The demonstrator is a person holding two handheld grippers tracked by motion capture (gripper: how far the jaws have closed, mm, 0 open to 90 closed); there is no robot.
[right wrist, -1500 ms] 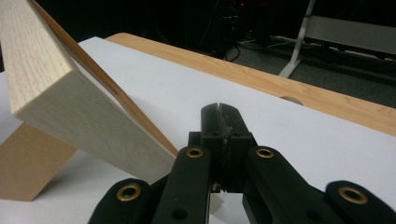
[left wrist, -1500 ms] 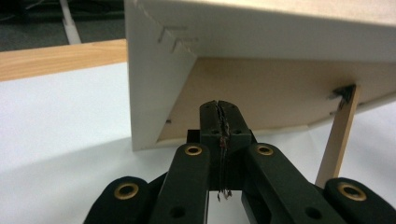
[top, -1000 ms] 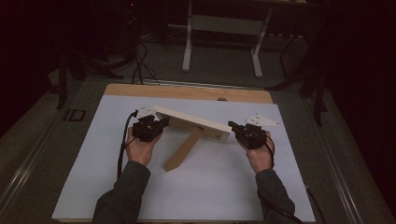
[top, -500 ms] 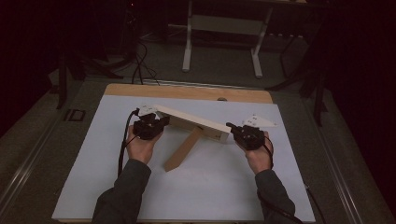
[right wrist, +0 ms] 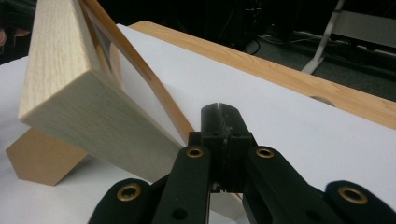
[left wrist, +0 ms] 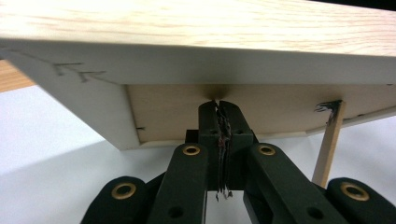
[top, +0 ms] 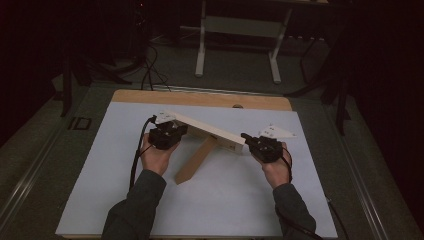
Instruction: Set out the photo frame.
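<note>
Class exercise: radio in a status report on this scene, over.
Left gripper shut, right gripper shut, one at each end of wooden frame. Frame propped on its stand. Nothing obstructing.

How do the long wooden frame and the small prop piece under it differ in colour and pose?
The wooden frame is pale, long and tilted, raised off the white sheet. The prop piece is darker tan, shorter, and its pointed end rests on the sheet. Both are wood and meet beneath the frame.
</note>
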